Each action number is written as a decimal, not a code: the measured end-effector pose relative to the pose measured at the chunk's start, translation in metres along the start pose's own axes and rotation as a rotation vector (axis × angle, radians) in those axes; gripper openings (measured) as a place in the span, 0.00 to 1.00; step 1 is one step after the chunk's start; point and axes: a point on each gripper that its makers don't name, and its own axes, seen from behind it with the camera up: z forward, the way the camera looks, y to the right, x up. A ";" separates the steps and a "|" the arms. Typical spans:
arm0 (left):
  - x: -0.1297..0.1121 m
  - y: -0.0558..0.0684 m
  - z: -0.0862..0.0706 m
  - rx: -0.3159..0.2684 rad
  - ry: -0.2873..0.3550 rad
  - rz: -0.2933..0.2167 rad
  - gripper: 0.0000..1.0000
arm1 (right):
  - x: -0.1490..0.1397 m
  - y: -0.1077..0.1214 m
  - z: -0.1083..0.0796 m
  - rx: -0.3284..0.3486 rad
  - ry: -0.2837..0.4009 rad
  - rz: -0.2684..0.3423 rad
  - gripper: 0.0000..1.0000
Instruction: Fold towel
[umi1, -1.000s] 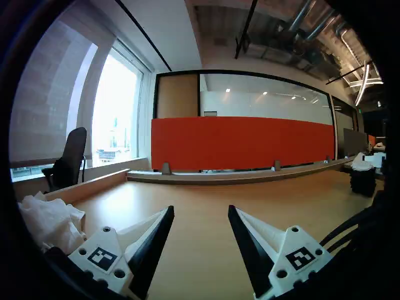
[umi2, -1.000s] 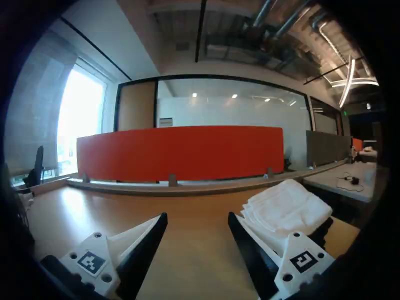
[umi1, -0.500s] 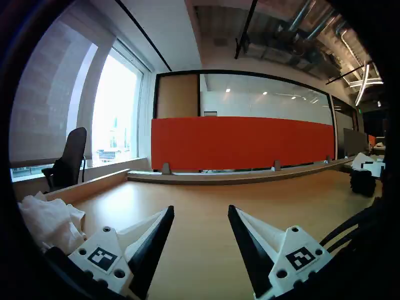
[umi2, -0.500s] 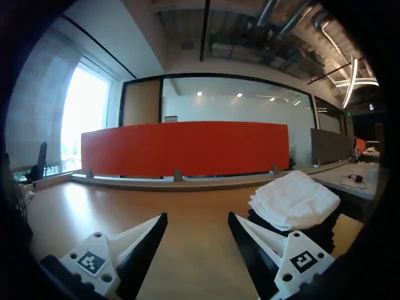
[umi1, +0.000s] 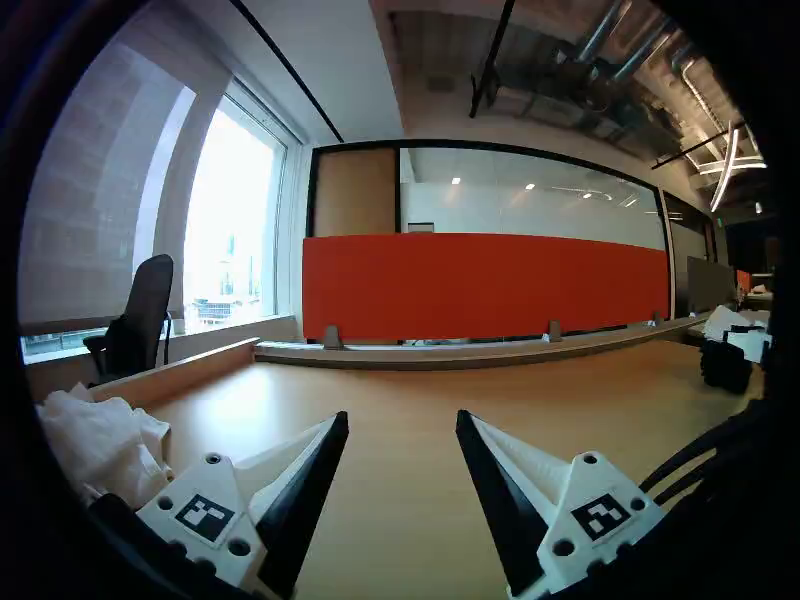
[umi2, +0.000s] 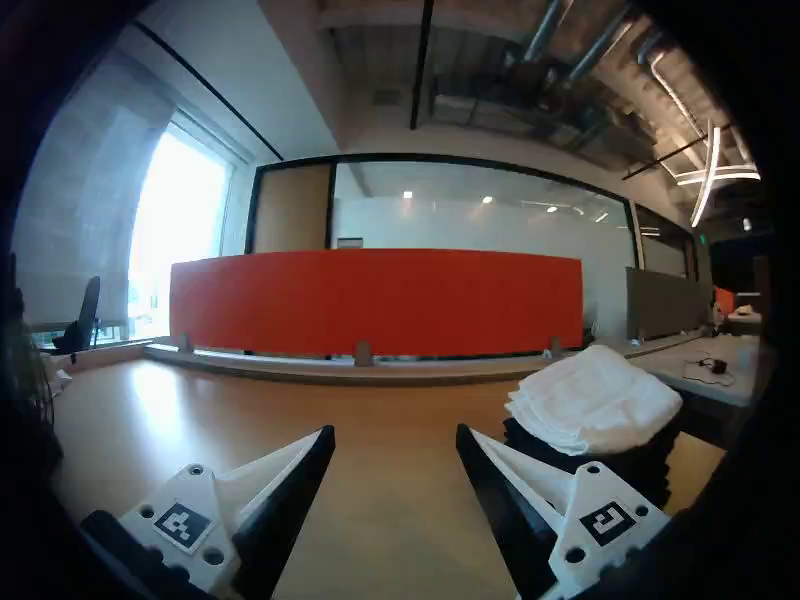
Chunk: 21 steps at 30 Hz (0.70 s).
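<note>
Lying separately: one crumpled towel (umi1: 100, 445), one folded towel (umi2: 595, 400).

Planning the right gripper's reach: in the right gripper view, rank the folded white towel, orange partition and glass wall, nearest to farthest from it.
From the right gripper:
1. Folded white towel, close on the right.
2. Orange partition, ahead, at the far edge of the table.
3. Glass wall, behind the partition.

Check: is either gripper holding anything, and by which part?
Nothing is held. The left gripper and right gripper are both open; the crumpled towel and folded towel lie untouched.
</note>
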 end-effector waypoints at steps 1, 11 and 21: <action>0.000 0.000 0.000 0.000 0.000 0.000 0.79 | -0.001 0.000 0.000 -0.001 0.000 -0.001 0.94; 0.000 0.000 0.000 0.000 0.000 0.000 0.79 | -0.002 0.001 -0.002 0.000 -0.001 0.000 0.94; 0.000 0.000 -0.001 0.000 0.000 0.000 0.79 | -0.003 0.001 -0.002 0.002 -0.002 0.002 0.94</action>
